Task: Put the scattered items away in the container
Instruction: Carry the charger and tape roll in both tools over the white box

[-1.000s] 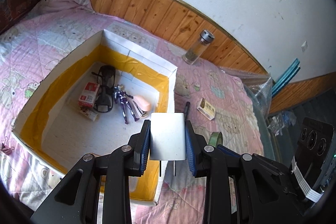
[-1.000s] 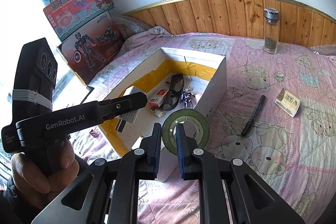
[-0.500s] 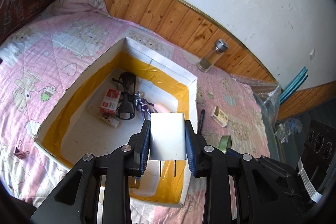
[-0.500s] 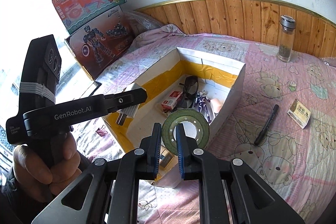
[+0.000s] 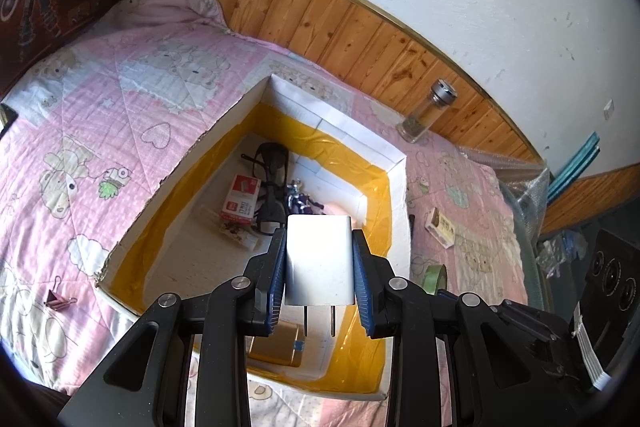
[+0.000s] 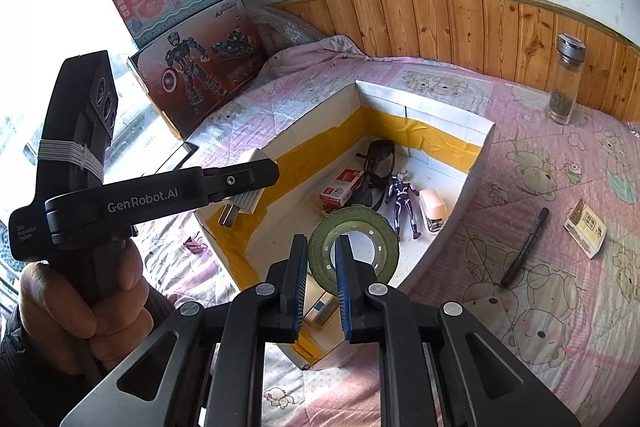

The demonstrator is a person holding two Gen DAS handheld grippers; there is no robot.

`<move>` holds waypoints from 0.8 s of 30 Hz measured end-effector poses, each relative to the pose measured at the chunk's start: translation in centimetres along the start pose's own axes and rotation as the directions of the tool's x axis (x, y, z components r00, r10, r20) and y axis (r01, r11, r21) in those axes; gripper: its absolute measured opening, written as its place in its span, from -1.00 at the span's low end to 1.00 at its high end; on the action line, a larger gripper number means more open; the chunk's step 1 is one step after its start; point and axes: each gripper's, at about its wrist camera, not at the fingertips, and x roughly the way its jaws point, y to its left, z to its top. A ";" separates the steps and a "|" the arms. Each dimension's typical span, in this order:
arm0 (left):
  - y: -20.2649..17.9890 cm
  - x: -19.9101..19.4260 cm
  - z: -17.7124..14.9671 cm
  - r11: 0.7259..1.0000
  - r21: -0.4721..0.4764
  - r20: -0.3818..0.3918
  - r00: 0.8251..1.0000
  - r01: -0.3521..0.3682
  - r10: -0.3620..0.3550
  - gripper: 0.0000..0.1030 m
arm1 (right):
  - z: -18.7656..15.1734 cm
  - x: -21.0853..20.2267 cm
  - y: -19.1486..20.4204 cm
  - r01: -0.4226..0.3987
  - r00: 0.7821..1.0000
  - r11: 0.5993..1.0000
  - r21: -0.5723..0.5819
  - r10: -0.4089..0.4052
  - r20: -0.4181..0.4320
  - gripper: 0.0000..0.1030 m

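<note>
My left gripper (image 5: 320, 263) is shut on a white plug charger (image 5: 319, 259), held above the open white box with yellow tape lining (image 5: 396, 163). It also shows in the right wrist view (image 6: 244, 197) over the box's left wall. My right gripper (image 6: 322, 259) is shut on a green tape roll (image 6: 376, 235), held above the box (image 6: 476, 183). Inside the box lie sunglasses (image 6: 378, 155), a red-white small box (image 6: 340, 185), a purple toy figure (image 6: 404, 199) and a pink stapler (image 6: 434, 209).
On the pink quilt right of the box lie a black pen (image 6: 526, 247) and a small yellow-white carton (image 6: 586, 227). A glass bottle (image 6: 566, 83) stands by the wooden wall panel. A pink binder clip (image 5: 58, 301) lies left of the box. Toy boxes (image 6: 192, 27) stand at the far left.
Both grippers have moved left and over the box, each still holding its item. The box's inside now lies straight below both of them.
</note>
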 end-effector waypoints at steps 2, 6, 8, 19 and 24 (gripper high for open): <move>0.3 0.0 0.1 1.000 0.000 -0.002 1.000 -0.006 0.006 -0.39 | 0.1 0.4 0.2 -0.001 1.000 1.000 -0.005 0.001 -0.006 -0.71; 0.9 0.3 0.3 1.000 0.003 -0.005 1.000 -0.022 0.022 -0.39 | 0.2 1.3 0.5 -0.002 1.000 1.000 -0.015 0.001 -0.020 -0.71; 1.1 0.4 0.4 1.000 0.006 -0.007 1.000 -0.028 0.028 -0.39 | 0.3 1.6 0.6 -0.002 1.000 1.000 -0.018 0.002 -0.026 -0.71; 2.5 1.7 0.9 0.995 0.033 -0.033 0.995 -0.089 0.090 -0.39 | 0.5 3.7 0.8 -0.012 0.998 1.000 -0.014 0.011 -0.067 -0.71; 3.0 2.6 1.0 0.991 0.051 -0.056 0.991 -0.122 0.125 -0.39 | 0.7 5.0 0.6 -0.020 0.995 1.000 0.005 0.020 -0.094 -0.71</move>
